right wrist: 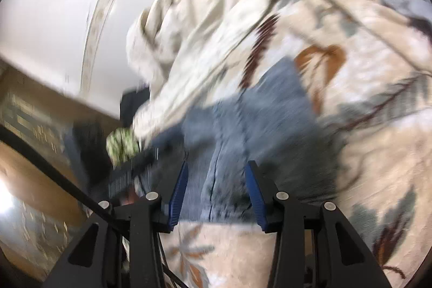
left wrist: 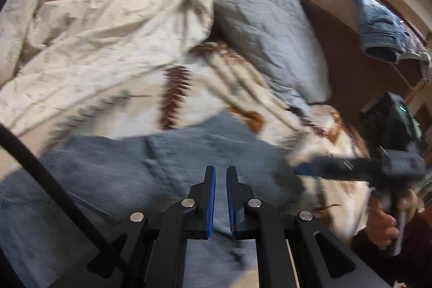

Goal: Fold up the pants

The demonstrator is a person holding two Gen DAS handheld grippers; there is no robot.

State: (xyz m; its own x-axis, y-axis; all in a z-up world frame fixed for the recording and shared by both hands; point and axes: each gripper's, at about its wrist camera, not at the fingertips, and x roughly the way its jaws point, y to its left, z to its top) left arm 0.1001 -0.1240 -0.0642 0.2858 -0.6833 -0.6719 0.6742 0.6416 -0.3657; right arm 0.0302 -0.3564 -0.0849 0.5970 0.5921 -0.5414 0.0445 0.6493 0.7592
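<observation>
Scene: grey-blue pants [left wrist: 151,166] lie across a leaf-patterned blanket [left wrist: 189,88] on a bed, between a rumpled cream quilt [left wrist: 94,26] and a grey quilted pillow [left wrist: 264,26] propped against the brown headboard [left wrist: 348,66].

Left gripper [left wrist: 220,172]: its blue pads are drawn nearly together, a thin slit between them; nothing is seen pinched in that slit — it hovers above the cloth, clenched on air as far as the blurred frame allows.

Right gripper [right wrist: 216,172]: jaws parted to a moderate gap, released, with the pants lying below and beyond them, no fabric caught between the pads.

Person: a hand [left wrist: 383,220] grips the right tool's handle at the edge of the left wrist view.

The garment: soft, heathered knit, wrinkled; a seam line [right wrist: 213,180] runs lengthways down the middle. It appears partly doubled over, one squared end [right wrist: 280,77] reaching toward the quilt — though motion blur leaves the layering uncertain.

Step in hand: likely reaching in to take hold for a fold.

Doing it well: open the left jaws before lowering; take both holds on the same edge, well apart, through every layer there; lift only enough to clear the blanket, carry the edge over evenly, then lay it down so the edges meet and the wrinkles smooth out.

Risk: snagging the blanket beneath along with the pants.
</observation>
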